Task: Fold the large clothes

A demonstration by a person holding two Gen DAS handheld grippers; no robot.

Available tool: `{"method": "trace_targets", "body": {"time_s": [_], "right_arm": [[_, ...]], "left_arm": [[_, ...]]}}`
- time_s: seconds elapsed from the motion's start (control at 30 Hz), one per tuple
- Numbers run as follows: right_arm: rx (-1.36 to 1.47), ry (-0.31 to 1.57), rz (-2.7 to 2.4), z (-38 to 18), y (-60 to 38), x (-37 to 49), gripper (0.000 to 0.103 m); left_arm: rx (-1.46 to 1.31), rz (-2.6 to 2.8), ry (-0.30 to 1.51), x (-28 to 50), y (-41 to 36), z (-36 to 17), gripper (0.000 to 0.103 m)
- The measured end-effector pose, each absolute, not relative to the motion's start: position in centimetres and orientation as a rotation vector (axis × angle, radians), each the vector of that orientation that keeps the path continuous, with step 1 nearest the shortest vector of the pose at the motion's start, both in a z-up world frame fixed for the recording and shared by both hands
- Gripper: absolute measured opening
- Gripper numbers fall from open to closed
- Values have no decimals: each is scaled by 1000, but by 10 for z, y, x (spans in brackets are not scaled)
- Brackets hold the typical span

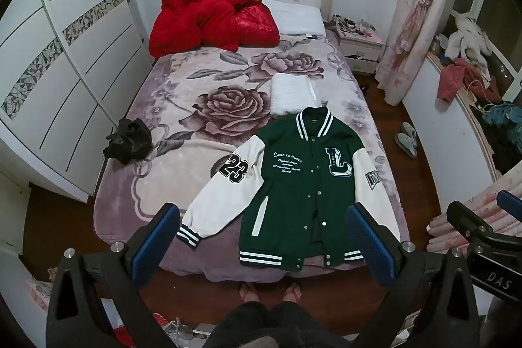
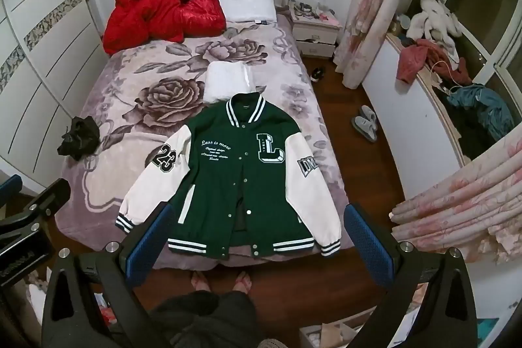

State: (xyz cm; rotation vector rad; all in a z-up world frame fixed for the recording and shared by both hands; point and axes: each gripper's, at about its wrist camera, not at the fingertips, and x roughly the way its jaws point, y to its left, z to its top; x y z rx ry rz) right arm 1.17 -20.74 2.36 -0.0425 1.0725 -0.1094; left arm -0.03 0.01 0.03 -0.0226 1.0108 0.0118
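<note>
A wide bed under a plush mauve blanket printed with big roses (image 1: 202,106) filled the middle of both wrist views, and it served as the folding surface. At its foot, toward six o'clock in each view, lay the green varsity jacket with white sleeves and striped ribbed trim (image 1: 300,185), spread flat and face up with the snaps mostly open near the hem, a layout that seemed meant to expose both sleeves for folding inward. Its long axis ran from six to twelve o'clock, the collar pointing at the headboard and the hem nearest the person, whose feet stood just below the bed edge. The sleeves splayed toward seven and five o'clock. A rumpled red quilt (image 1: 208,15) was heaped at eleven o'clock, a folded white towel (image 1: 293,93) touched the collar at twelve, and a small crumpled black garment (image 1: 129,141) sat at nine. The left gripper (image 1: 262,242) and the right gripper (image 2: 257,238) hovered above the hem, angled downward, each with its blue-padded fingers spread to their widest and nothing between them, apparently ready for a first grasp.
</note>
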Motion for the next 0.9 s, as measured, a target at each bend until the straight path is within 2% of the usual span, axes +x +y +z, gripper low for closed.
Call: {"method": "trace_targets", "body": {"time_s": [0.47,0.53,0.9], "right_arm": [[-48,1067,-110,26,-206,11,103],[-48,1065,-109,26,-206,10,103],[-48,1060,-105,38,-204,16,103]], "left_arm": [[-19,19,1007,1,-2,-1,103],[-20,19,1005,6,-14,15,103],[-22,18,999,8,-6,26,103]]}}
